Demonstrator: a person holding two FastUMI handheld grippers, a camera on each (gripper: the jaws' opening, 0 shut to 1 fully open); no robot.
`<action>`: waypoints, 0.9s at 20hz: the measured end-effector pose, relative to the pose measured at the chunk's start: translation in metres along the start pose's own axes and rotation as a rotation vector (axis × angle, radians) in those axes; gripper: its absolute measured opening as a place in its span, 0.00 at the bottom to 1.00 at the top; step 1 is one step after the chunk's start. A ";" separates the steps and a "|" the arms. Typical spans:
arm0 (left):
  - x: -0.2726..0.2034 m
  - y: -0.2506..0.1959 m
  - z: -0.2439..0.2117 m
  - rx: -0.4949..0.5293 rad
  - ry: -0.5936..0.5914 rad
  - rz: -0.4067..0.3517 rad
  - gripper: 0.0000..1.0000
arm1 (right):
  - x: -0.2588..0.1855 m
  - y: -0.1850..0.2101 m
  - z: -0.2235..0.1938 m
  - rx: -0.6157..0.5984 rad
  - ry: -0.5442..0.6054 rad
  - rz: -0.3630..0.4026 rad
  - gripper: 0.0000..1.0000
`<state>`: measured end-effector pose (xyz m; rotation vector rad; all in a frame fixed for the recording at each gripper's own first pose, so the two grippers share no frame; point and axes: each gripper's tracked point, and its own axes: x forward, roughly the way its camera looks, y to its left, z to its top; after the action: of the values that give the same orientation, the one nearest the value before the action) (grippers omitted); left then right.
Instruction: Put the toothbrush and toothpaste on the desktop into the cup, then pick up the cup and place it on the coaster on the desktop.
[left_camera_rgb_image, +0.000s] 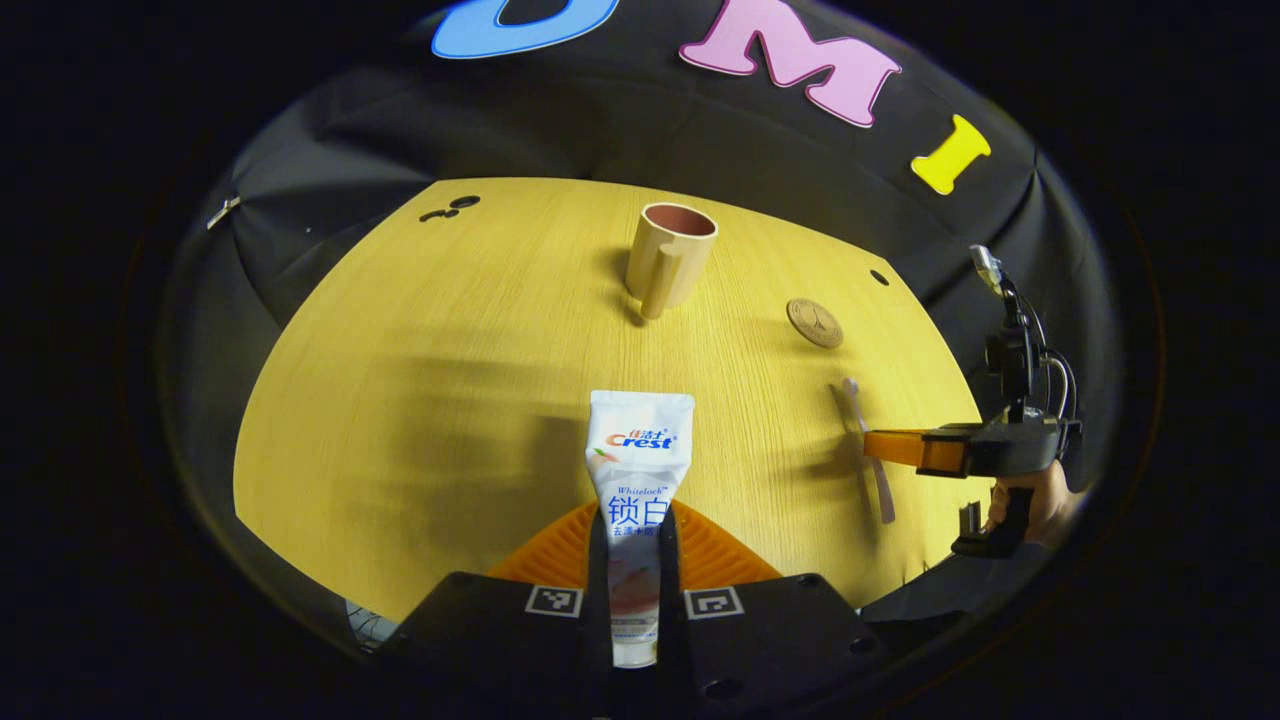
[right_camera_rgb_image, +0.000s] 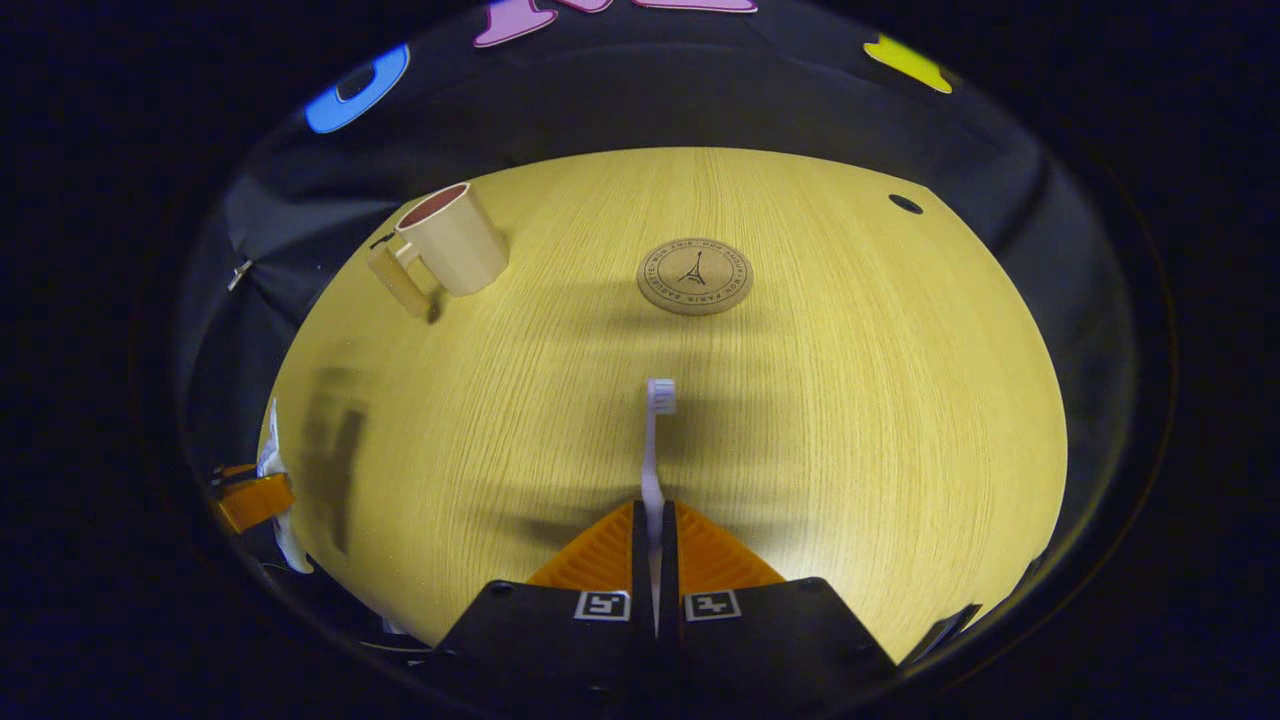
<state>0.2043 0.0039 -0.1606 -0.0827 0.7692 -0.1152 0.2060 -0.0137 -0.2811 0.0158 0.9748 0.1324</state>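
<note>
- In the left gripper view, the left gripper (left_camera_rgb_image: 634, 560) has its jaws closed on the toothpaste (left_camera_rgb_image: 637, 470), pinching the tube low on its body; the tube points forward over the desktop (left_camera_rgb_image: 420, 380), its flat crimped end farthest away.
- In the right gripper view, the right gripper (right_camera_rgb_image: 652, 545) has its jaws nearly together, clamped on the handle of the toothbrush (right_camera_rgb_image: 655, 440), whose bristle head points ahead toward the coaster (right_camera_rgb_image: 694, 276).
- Seen from the left gripper view, the right gripper reaches in level from the right edge, a hand (left_camera_rgb_image: 1040, 500) gripping its handle below.
- Beyond, the coaster lies flat on the desktop.
- Farthest, the cup (left_camera_rgb_image: 669, 257) stands upright, handle facing the left gripper, well apart from the coaster.
</note>
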 end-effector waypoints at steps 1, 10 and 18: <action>0.001 0.000 0.009 -0.006 -0.014 0.001 0.23 | -0.004 -0.003 0.002 0.004 -0.007 0.003 0.05; -0.013 -0.014 0.153 -0.041 -0.236 -0.048 0.22 | -0.040 -0.021 0.019 -0.048 -0.040 0.065 0.05; 0.027 -0.038 0.251 -0.013 -0.349 -0.066 0.22 | -0.062 -0.030 0.052 0.002 -0.078 0.158 0.05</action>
<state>0.3957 -0.0291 0.0044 -0.1366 0.4184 -0.1536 0.2177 -0.0485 -0.2026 0.0995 0.8955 0.2743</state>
